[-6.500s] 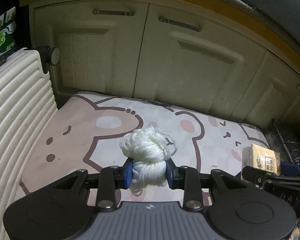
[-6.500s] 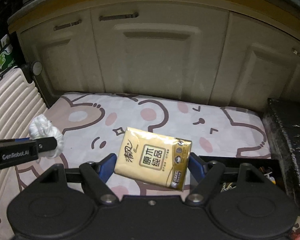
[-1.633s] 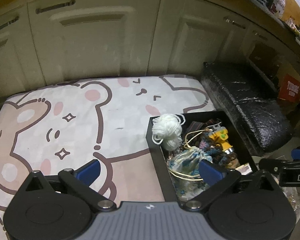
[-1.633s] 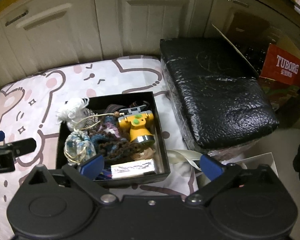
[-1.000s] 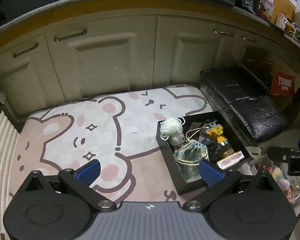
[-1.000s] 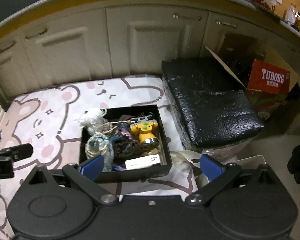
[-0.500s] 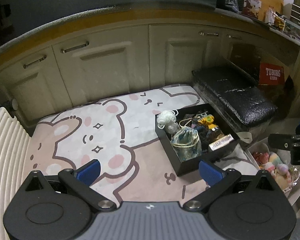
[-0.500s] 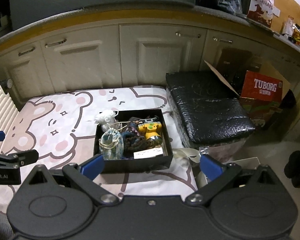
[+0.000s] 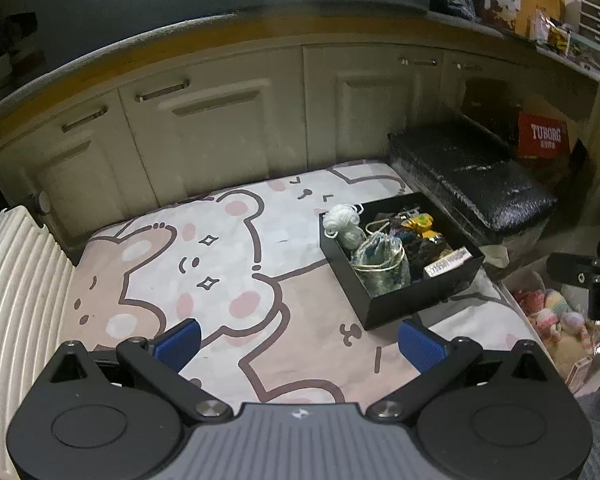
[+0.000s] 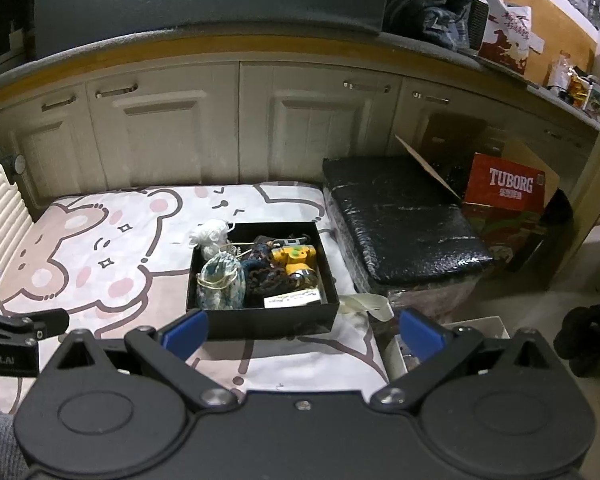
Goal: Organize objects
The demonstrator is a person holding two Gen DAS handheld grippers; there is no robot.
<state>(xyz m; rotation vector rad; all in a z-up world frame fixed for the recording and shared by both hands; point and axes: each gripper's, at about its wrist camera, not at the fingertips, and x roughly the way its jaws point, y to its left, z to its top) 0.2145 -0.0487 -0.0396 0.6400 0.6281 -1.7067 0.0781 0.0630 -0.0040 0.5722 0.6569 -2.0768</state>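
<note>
Both grippers empty, held well above and back from the mat. Left gripper [image 9: 298, 342]: blue pads wide apart, nothing between them. Right gripper [image 10: 302, 330]: same, jaws spread, nothing gripped.

Black box [image 10: 260, 322] sits on the bear-print mat [image 9: 220, 264], near the mat's right edge. In left wrist view it's at approx 2 o'clock from the gripper, turned on a diagonal: long axis runs from 10–11 o'clock (far end) to 4–5 o'clock (near end). In right wrist view it's dead ahead at 12 o'clock, roughly square-on, near wall just past the fingertips.

Contents, right wrist view:
- White yarn ball [image 10: 208, 236] at far-left corner, approx 11 o'clock in the box, sitting partly over the rim.
- Blue-patterned drawstring pouch [image 10: 220, 280] along left side, just in front of the yarn, touching it or nearly.
- Yellow toy [image 10: 294, 260] w/ green spots toward far right, approx 1 o'clock; long axis near-to-far, slightly tilted.
- Tissue pack [image 10: 294, 298] against near wall at approx 5 o'clock, lying flat, long axis left-right along that wall.
- Dark knitted stuff in the middle; can't tell what.

Black wrapped block [image 10: 400, 224] just beside the mat at 3 o'clock of the box. Red TUBORG carton [image 10: 508, 188] beyond it. Ribbed white suitcase [image 9: 16, 292] along the mat's left edge. Cream cabinets [image 10: 220, 128] behind.
</note>
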